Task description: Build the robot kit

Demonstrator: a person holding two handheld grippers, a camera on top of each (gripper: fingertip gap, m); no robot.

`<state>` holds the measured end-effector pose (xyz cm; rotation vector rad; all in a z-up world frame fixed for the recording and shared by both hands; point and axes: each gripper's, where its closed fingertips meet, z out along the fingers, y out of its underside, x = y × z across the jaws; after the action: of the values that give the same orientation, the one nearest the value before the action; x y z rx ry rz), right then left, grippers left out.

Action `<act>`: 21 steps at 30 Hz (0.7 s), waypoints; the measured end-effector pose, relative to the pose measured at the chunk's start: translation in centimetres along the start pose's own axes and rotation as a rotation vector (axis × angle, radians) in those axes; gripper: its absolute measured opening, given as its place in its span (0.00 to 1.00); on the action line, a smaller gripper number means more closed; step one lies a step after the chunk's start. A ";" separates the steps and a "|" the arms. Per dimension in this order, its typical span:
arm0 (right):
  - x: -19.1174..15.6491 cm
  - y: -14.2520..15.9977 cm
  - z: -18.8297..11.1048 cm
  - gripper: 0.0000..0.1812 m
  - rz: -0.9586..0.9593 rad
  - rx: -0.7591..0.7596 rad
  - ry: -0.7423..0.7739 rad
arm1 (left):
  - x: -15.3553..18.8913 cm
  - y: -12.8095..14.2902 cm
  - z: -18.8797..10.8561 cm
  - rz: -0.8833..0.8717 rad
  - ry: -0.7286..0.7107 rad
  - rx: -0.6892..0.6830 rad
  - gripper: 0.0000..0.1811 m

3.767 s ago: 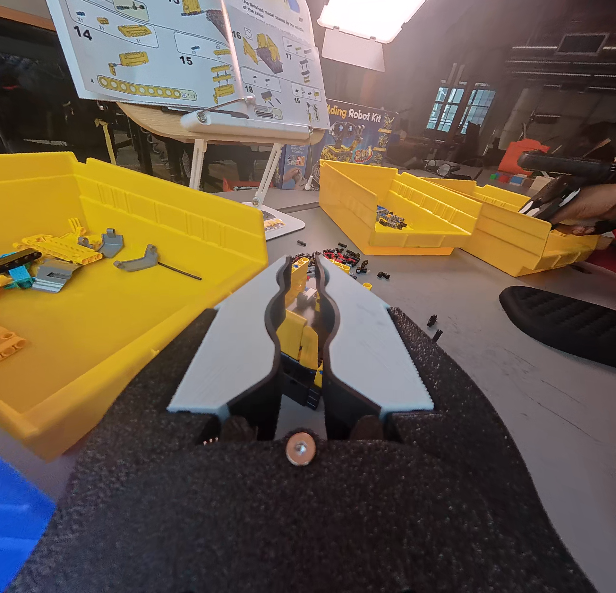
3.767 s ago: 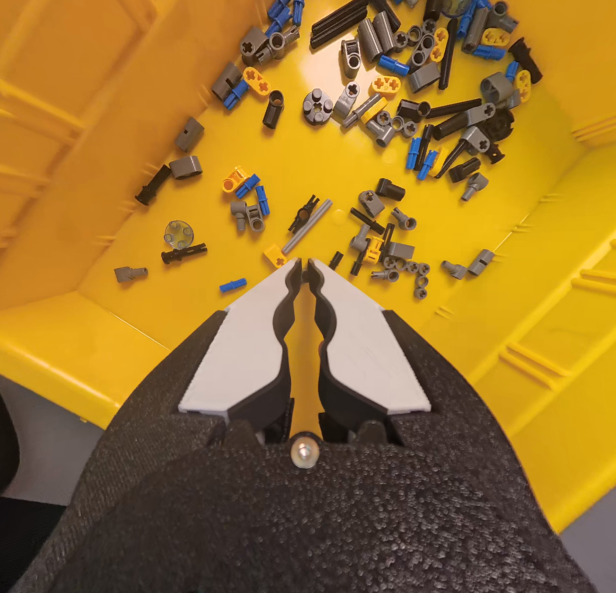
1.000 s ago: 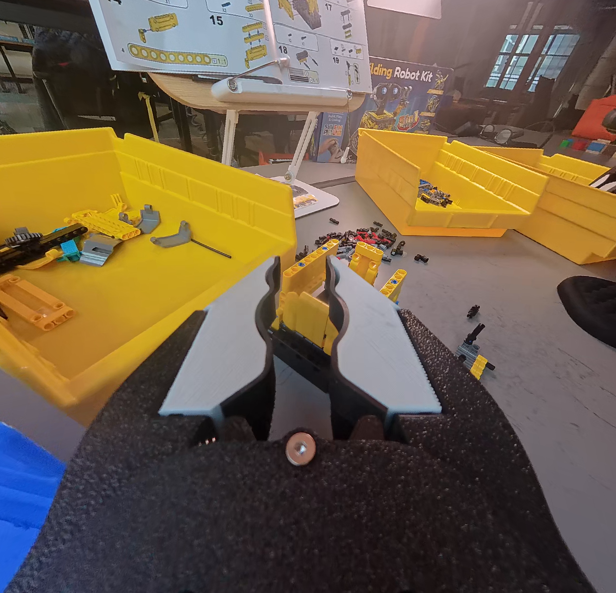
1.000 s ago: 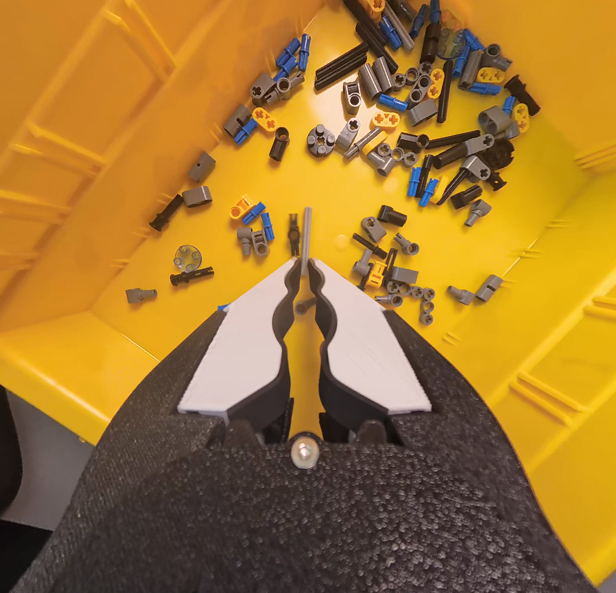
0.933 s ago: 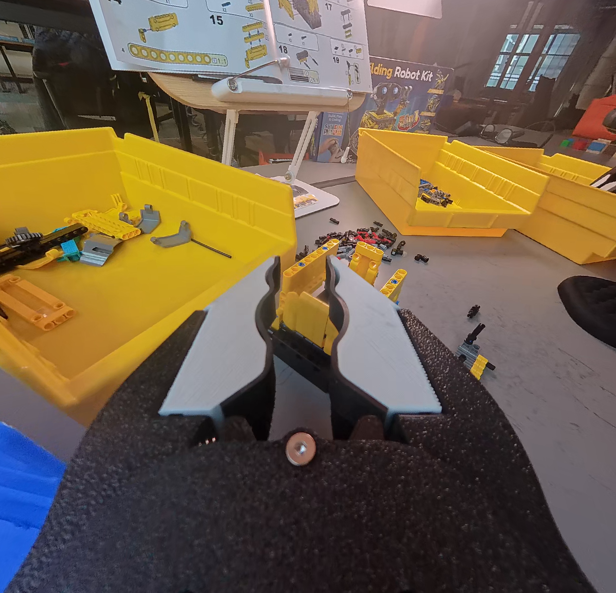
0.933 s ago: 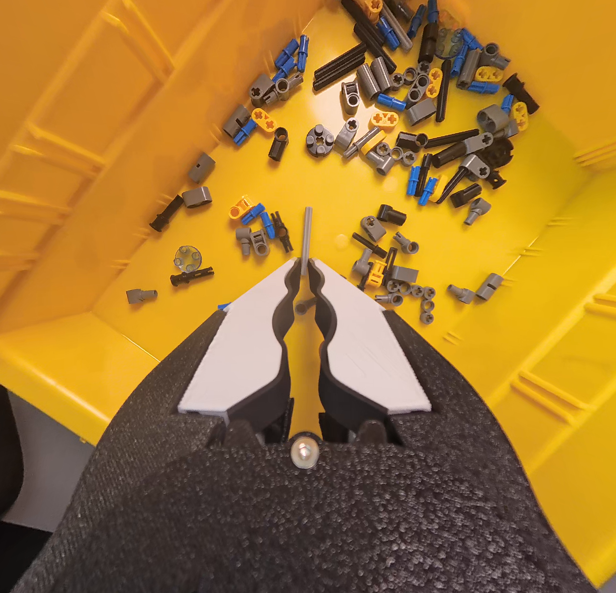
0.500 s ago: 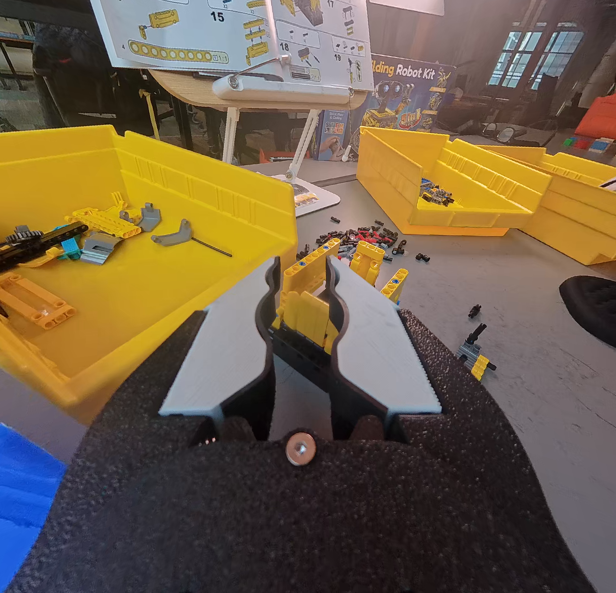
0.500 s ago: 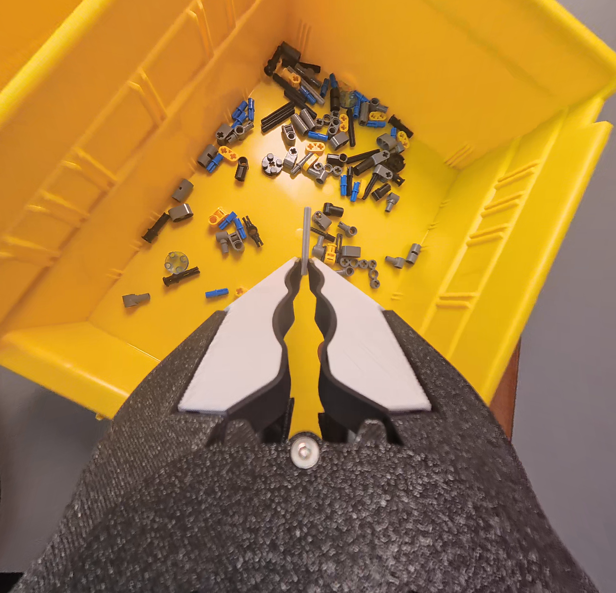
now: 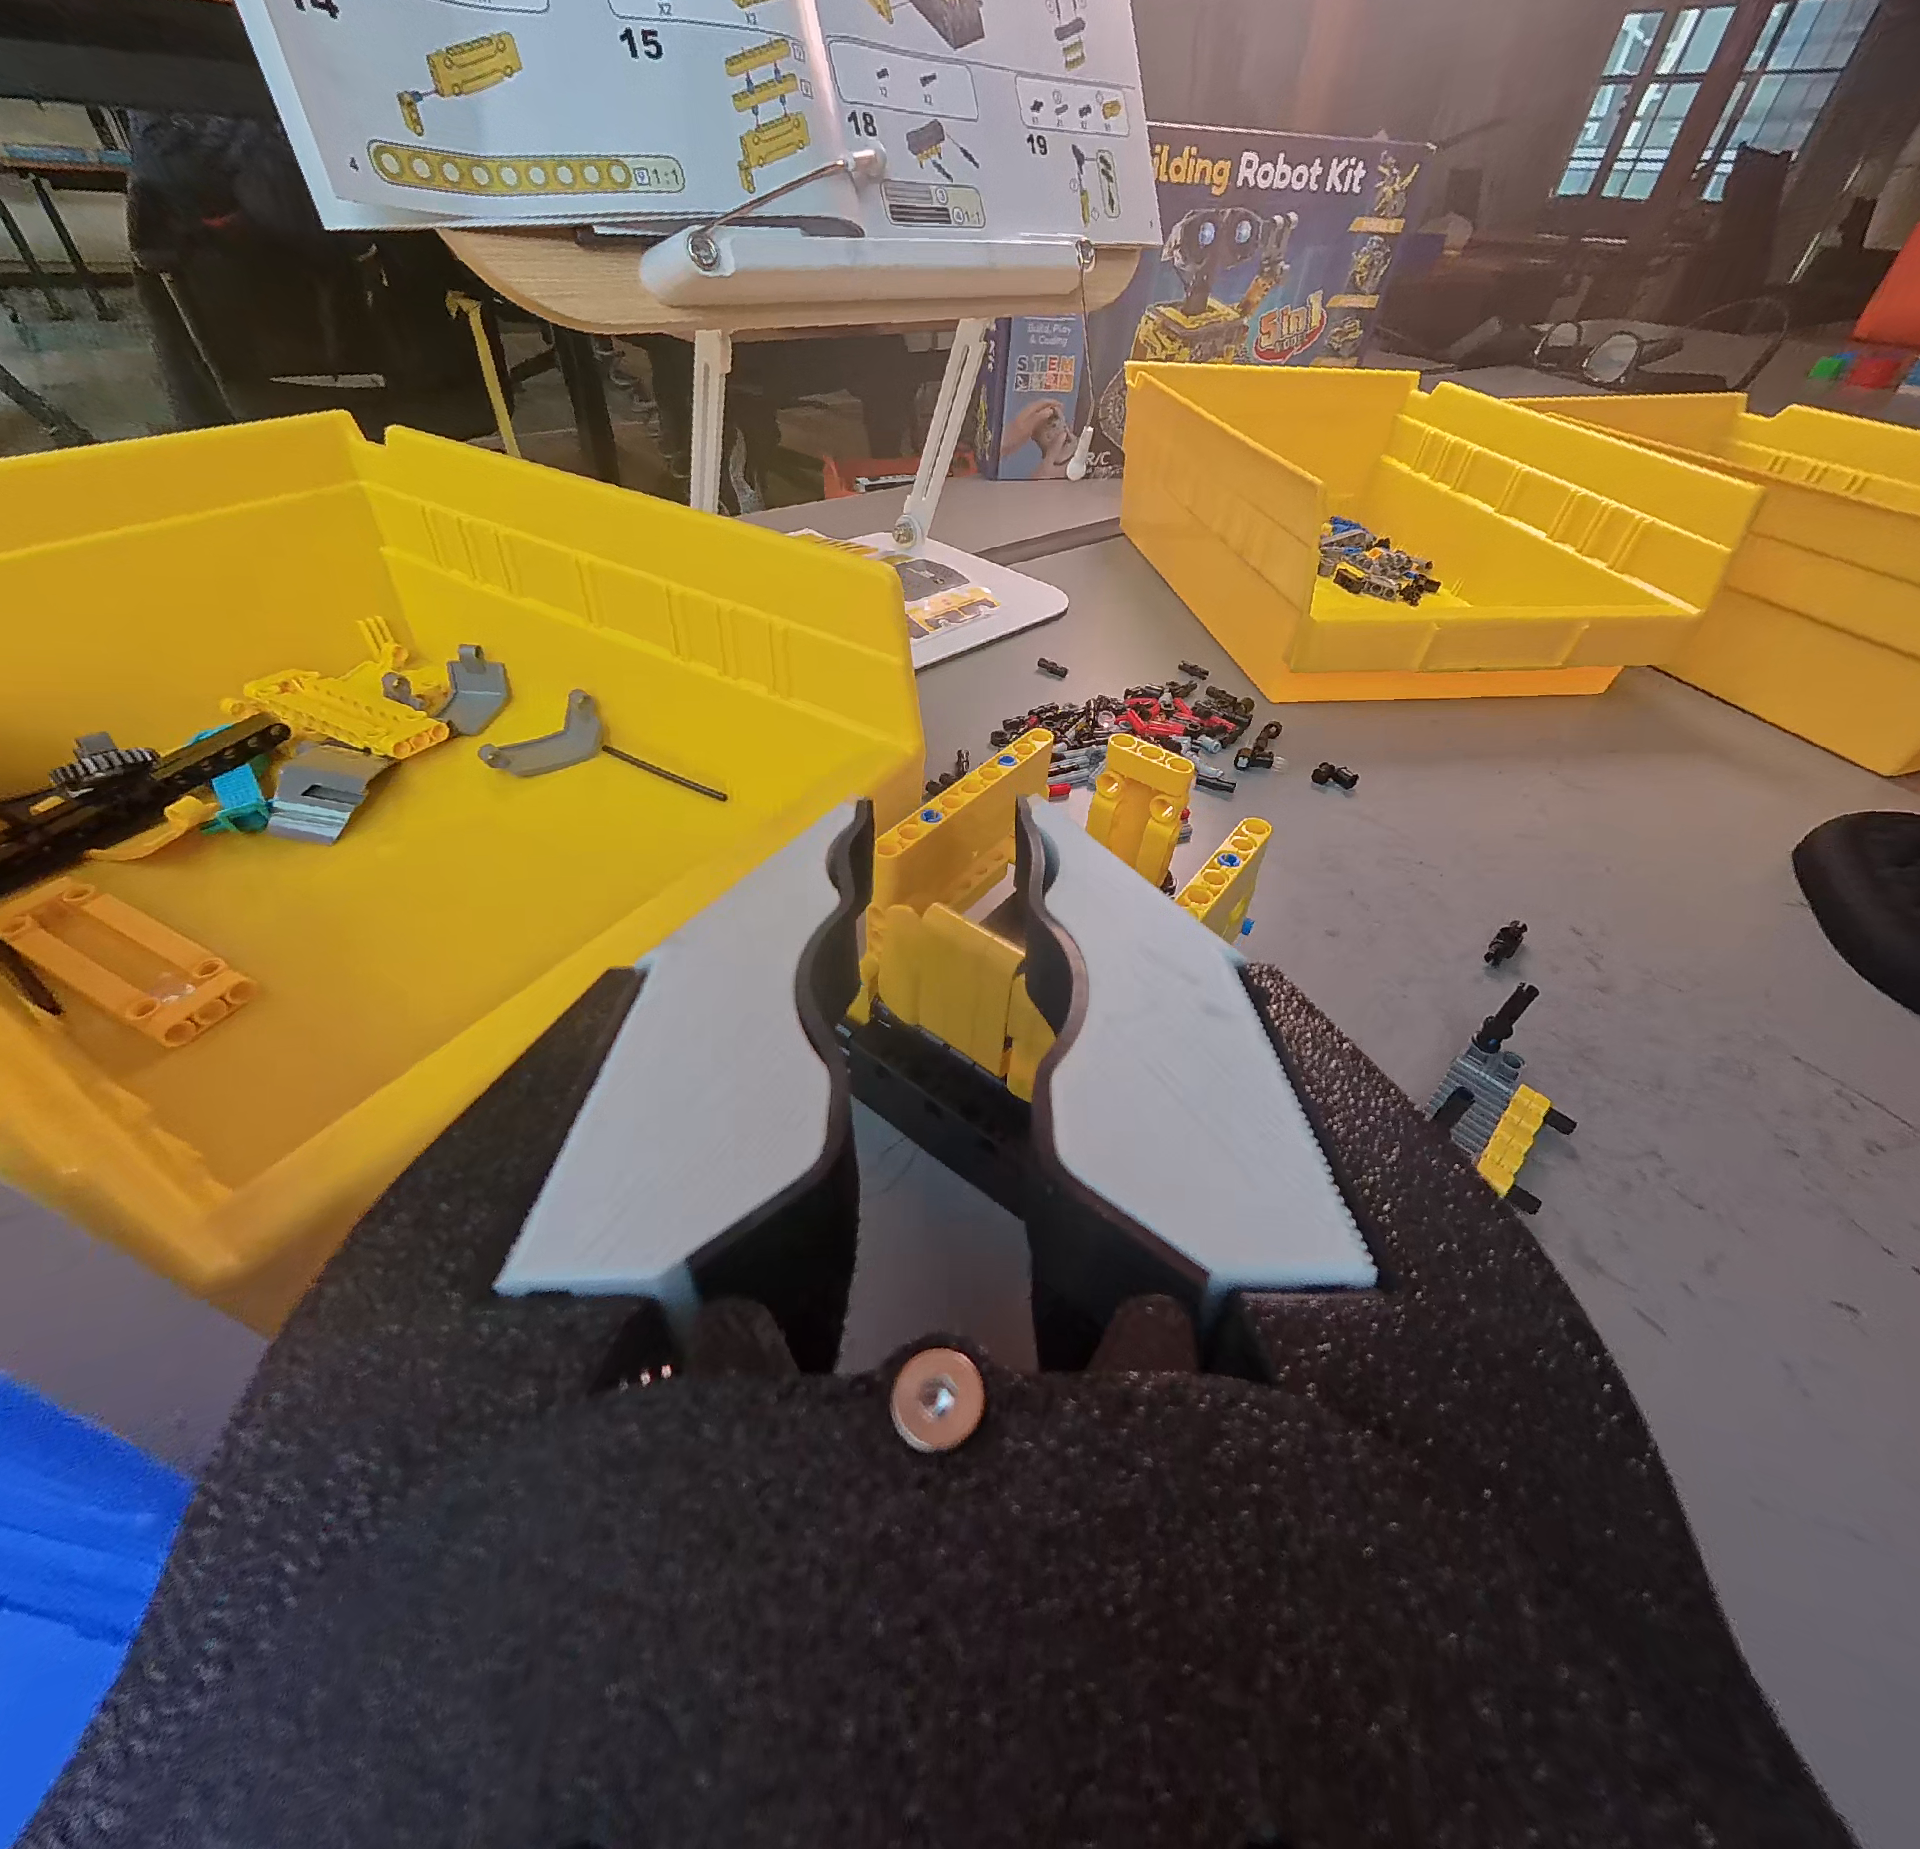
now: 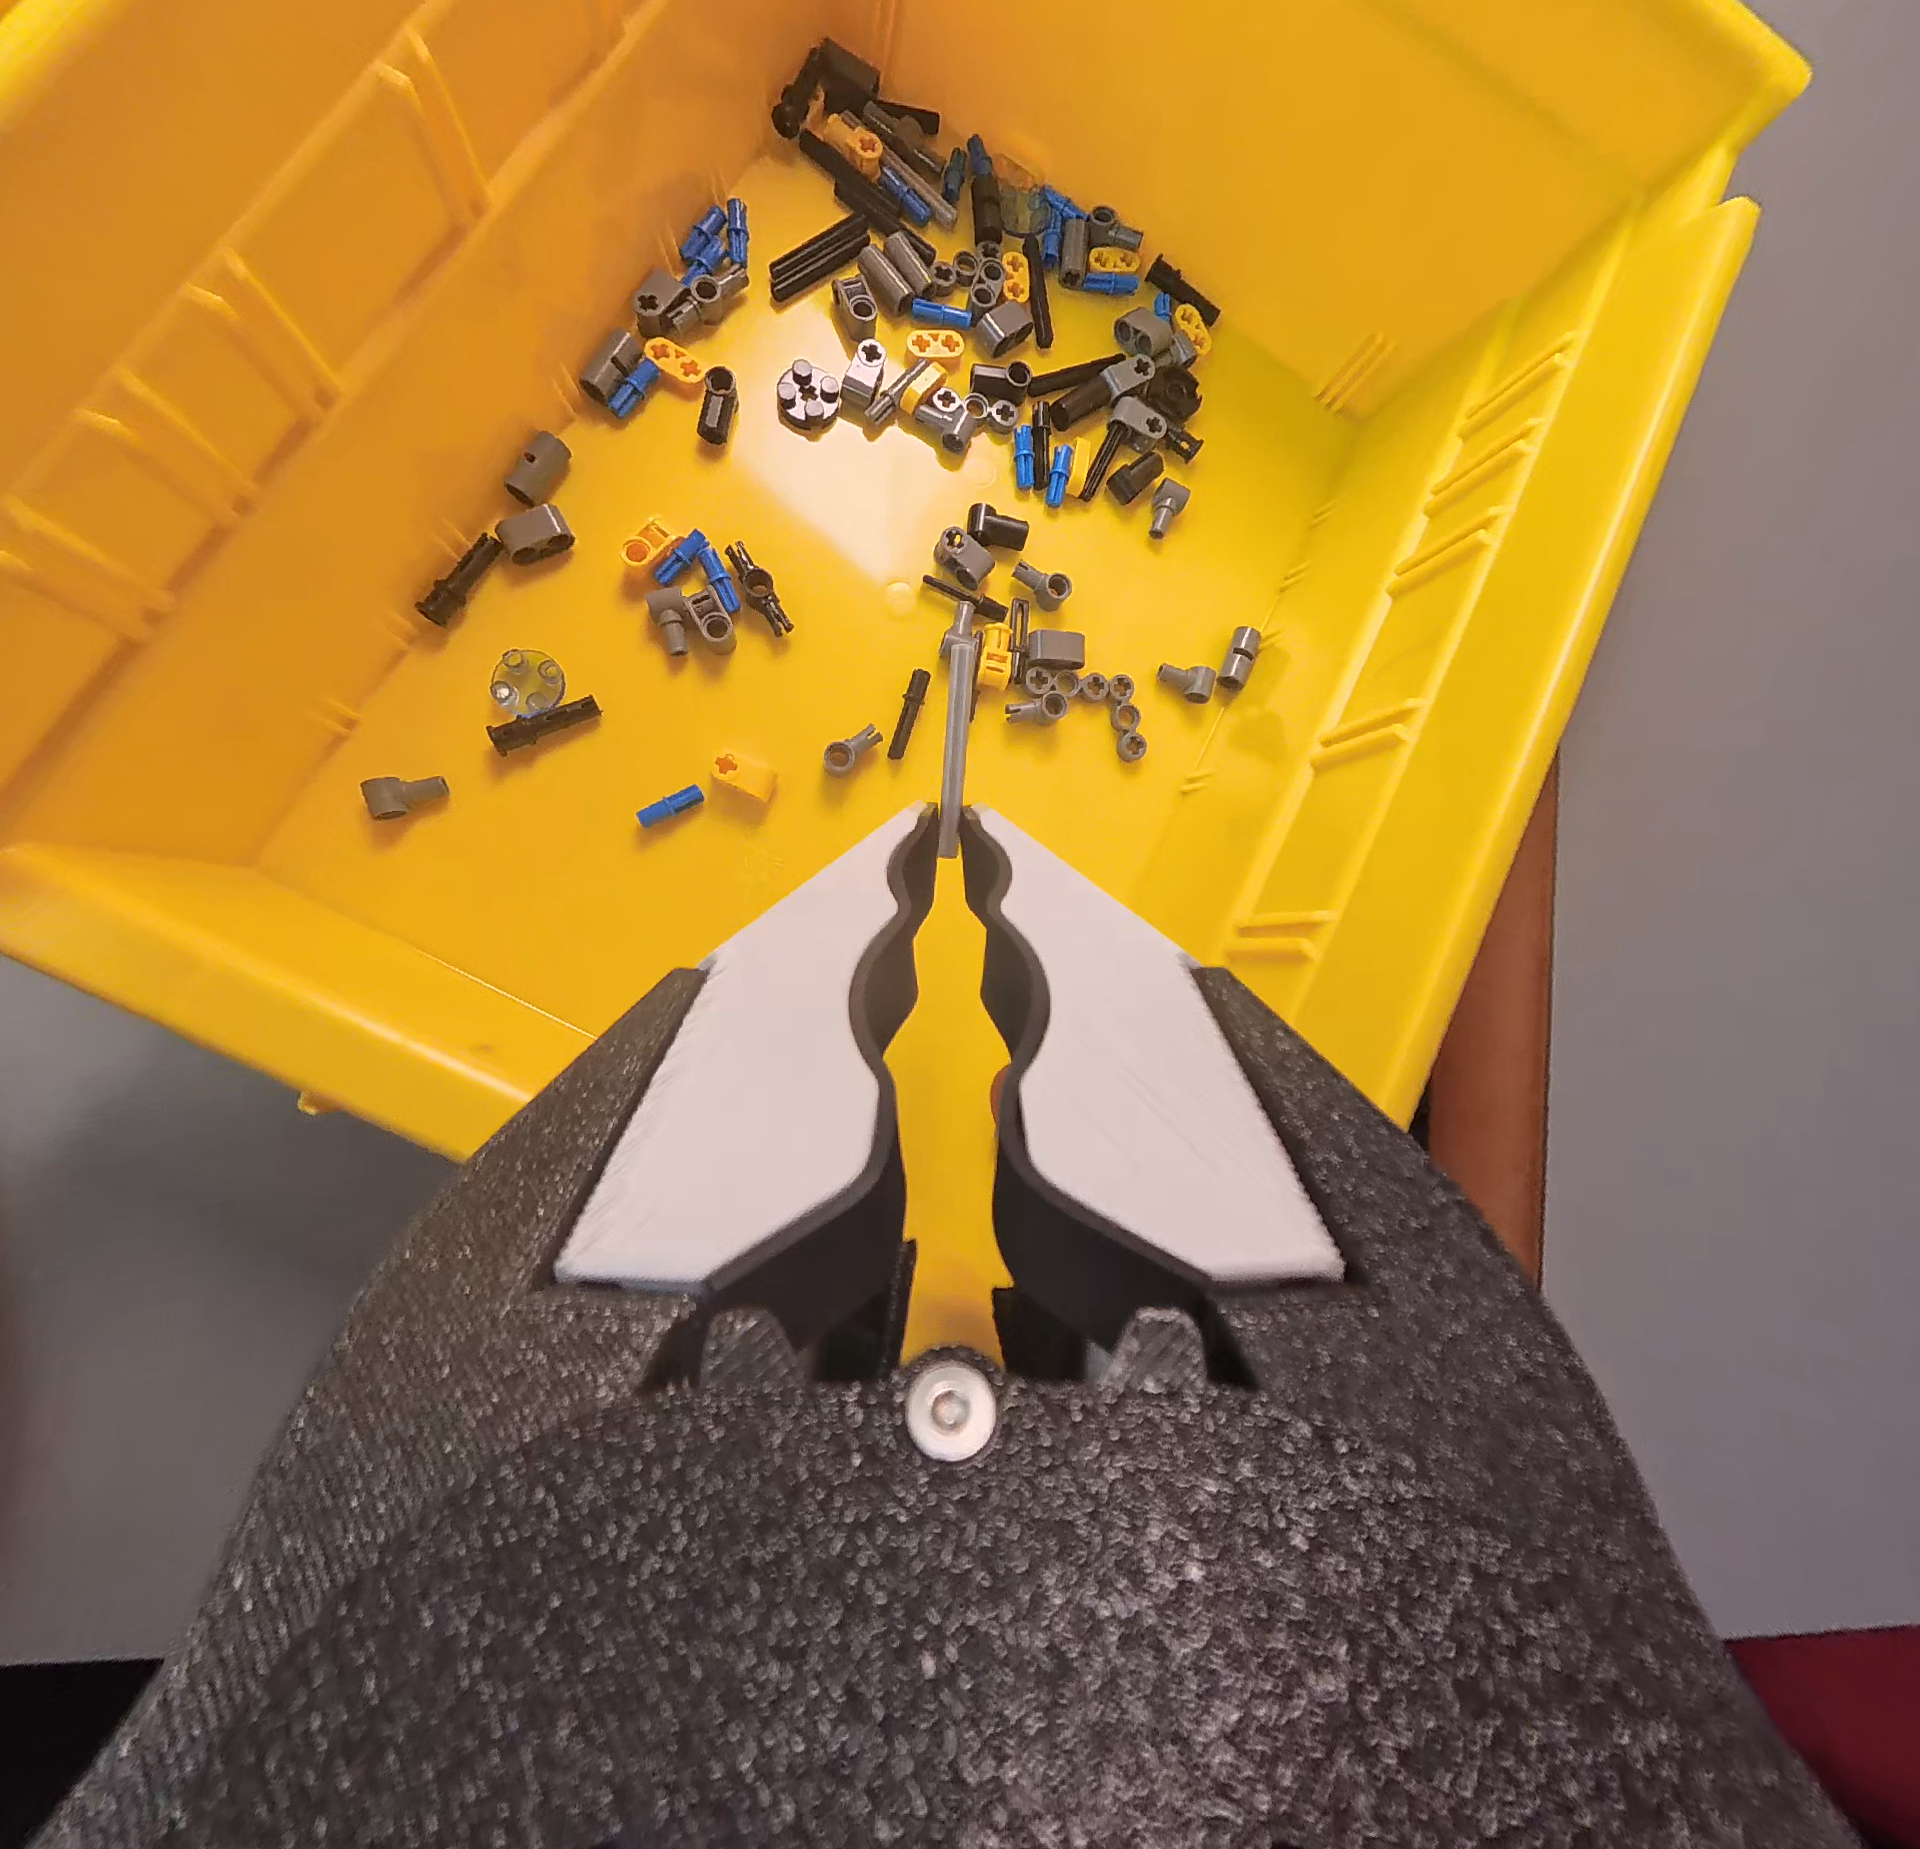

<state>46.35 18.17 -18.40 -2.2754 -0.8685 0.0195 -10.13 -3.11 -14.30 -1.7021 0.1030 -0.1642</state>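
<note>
Your left gripper [image 9: 940,843] clamps a yellow-and-black brick assembly [image 9: 956,968] above the counter [image 9: 1558,1384], just right of a yellow bin [image 9: 520,1020]. Your right gripper [image 10: 943,817] pinches a thin grey axle [image 10: 956,729] over the parts bin [image 10: 1299,189].

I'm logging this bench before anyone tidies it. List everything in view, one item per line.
yellow-and-black brick assembly: one, clamped in the left gripper.
grey axle: one, pinched at the right gripper's tips, above the bin.
small-parts bin: one, yellow, below the right gripper, holding many grey, black and blue connectors.
large bin: one, yellow, left, holding beams and grey pieces.
far bins: at least two, yellow, right rear.
loose pins: many, black and red, on the grey table.
instruction sheet: one, white, on a stand.
kit box: one, blue, behind.
left gripper: one, grey fingers.
right gripper: one, grey fingers.
</note>
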 end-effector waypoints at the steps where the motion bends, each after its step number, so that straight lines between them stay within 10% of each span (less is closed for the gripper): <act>1: 0.0 0.1 0.0 0.02 -0.004 -0.003 0.004 | 0.0 0.0 0.0 0.003 -0.002 0.000 0.14; 21: -3.0 -0.9 3.1 0.02 -0.178 0.000 -0.060 | 0.4 0.5 0.0 0.112 -0.067 -0.040 0.17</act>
<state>42.73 18.73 -20.80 -2.1998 -1.0991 0.0078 -9.73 -3.24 -14.73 -1.7352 0.1521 -0.0224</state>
